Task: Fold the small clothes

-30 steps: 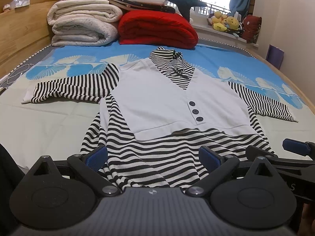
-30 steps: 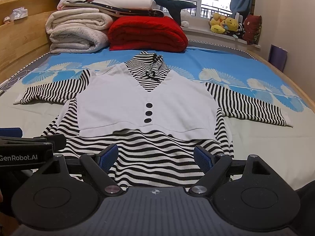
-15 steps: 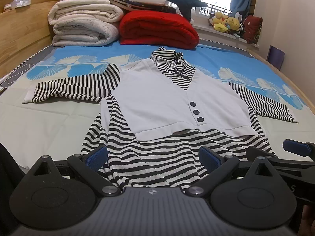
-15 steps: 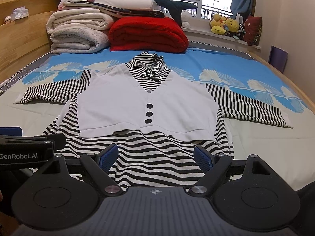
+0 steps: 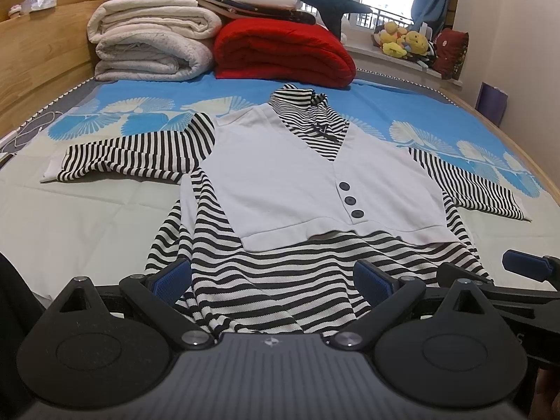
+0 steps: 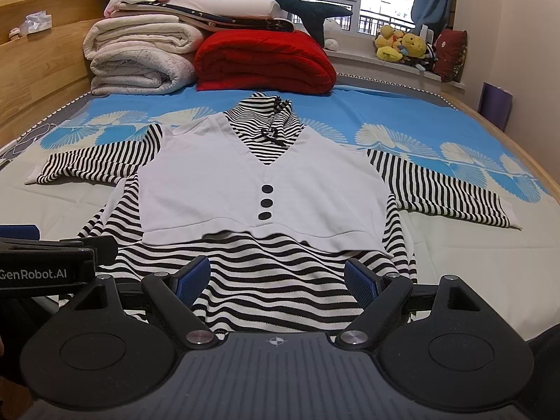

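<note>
A small black-and-white striped knit dress with a white buttoned vest panel (image 5: 297, 182) lies face up on the bed (image 5: 80, 217), collar toward the headboard end, hem nearest both cameras. Both striped sleeves are spread outward, which suits a fold-in from the sides. The garment is flat apart from slight rippling in the striped skirt below the vest hem.

The left gripper (image 5: 273, 278) is held low over the hem, spread wide, its blue-padded fingers (image 5: 173, 276) apart with striped fabric visible between them; nothing is grasped. The right gripper (image 6: 276, 278) hangs beside it, likewise released and empty, over the right half of the hem. Whether either set of pads touches the cloth cannot be told.

Judgement: folding has not begun; both tools are staged at the hem, presumably to pick up the lower edge or move out to the sleeves.

Beyond the collar, a folded red quilt (image 5: 283, 54) and a stack of rolled cream blankets (image 5: 150, 47) sit well apart from the garment. Risk: the loose knit may bunch if pinched unevenly.
</note>
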